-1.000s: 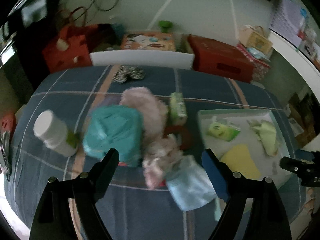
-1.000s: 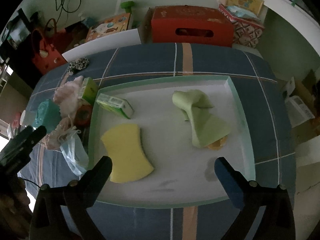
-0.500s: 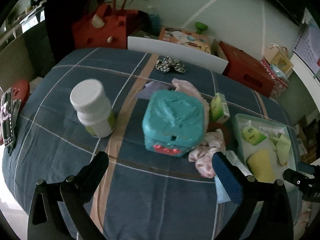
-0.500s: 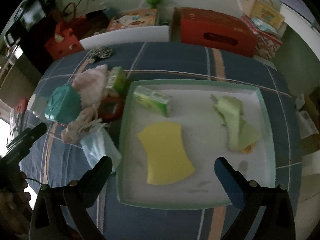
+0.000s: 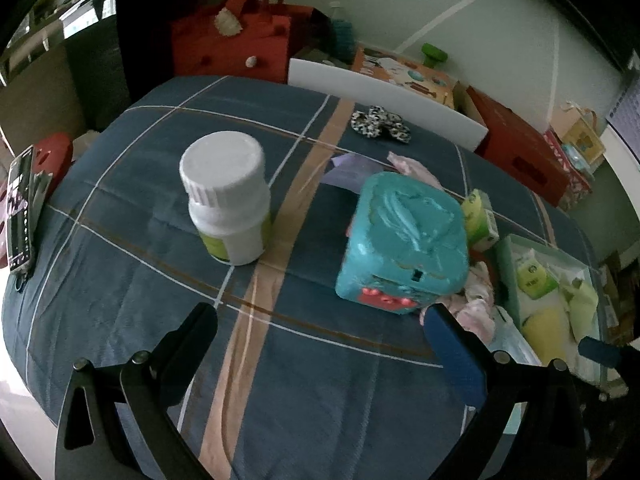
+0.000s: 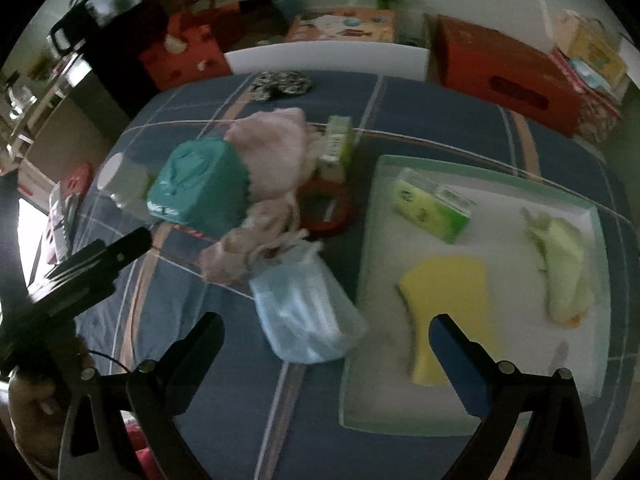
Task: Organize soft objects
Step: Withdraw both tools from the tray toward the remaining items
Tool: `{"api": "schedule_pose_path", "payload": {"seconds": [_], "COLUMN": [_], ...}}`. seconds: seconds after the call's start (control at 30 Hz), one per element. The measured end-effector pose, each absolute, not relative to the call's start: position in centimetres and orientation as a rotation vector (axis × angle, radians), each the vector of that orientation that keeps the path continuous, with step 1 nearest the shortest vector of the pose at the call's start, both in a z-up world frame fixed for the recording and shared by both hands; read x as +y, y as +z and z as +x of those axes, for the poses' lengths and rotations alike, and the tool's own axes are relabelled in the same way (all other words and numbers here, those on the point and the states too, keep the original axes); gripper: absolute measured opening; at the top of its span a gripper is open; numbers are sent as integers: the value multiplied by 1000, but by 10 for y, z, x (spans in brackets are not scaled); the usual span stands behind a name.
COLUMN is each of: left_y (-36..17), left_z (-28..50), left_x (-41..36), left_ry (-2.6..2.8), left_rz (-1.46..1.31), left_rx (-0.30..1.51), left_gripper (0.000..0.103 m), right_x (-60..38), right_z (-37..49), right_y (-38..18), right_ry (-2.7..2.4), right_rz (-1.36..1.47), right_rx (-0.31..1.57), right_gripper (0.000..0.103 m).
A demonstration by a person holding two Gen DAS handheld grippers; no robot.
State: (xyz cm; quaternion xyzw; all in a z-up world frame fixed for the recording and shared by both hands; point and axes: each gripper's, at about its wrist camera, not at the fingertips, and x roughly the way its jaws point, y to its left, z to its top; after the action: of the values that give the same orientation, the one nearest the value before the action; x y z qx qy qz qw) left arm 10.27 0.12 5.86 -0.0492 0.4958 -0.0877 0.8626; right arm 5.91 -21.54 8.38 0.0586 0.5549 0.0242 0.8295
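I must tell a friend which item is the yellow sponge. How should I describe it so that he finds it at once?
Look at the pale green tray on the blue checked cloth. The yellow sponge lies flat in its near part, between a green tissue pack and a crumpled light green cloth. It alone is plain yellow, with curved-in sides.

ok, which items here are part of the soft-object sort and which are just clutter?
Job:
- tray, holding sponge, green cloth, tissue pack
- pink cloths
- mask bag
- teal pack

Clutter:
- white bottle
- red ring
- scrunchie
- red boxes behind the table
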Motion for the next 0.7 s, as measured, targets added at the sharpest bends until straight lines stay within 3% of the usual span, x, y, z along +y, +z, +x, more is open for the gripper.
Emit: {"api": "schedule_pose_path", "payload": {"seconds": [0.7], "left_y": [51], "left_z": [108], "left_x": [-11], "left_ry": [-236], "left_rz": [-91], "left_rx": [1109], "left_gripper": [103], "right_x": [-172], "right_z": [68], "right_y": [32], "right_ry": [111], "right_rz": [-72], "right_rx": [1231], "right_gripper": [103]}}
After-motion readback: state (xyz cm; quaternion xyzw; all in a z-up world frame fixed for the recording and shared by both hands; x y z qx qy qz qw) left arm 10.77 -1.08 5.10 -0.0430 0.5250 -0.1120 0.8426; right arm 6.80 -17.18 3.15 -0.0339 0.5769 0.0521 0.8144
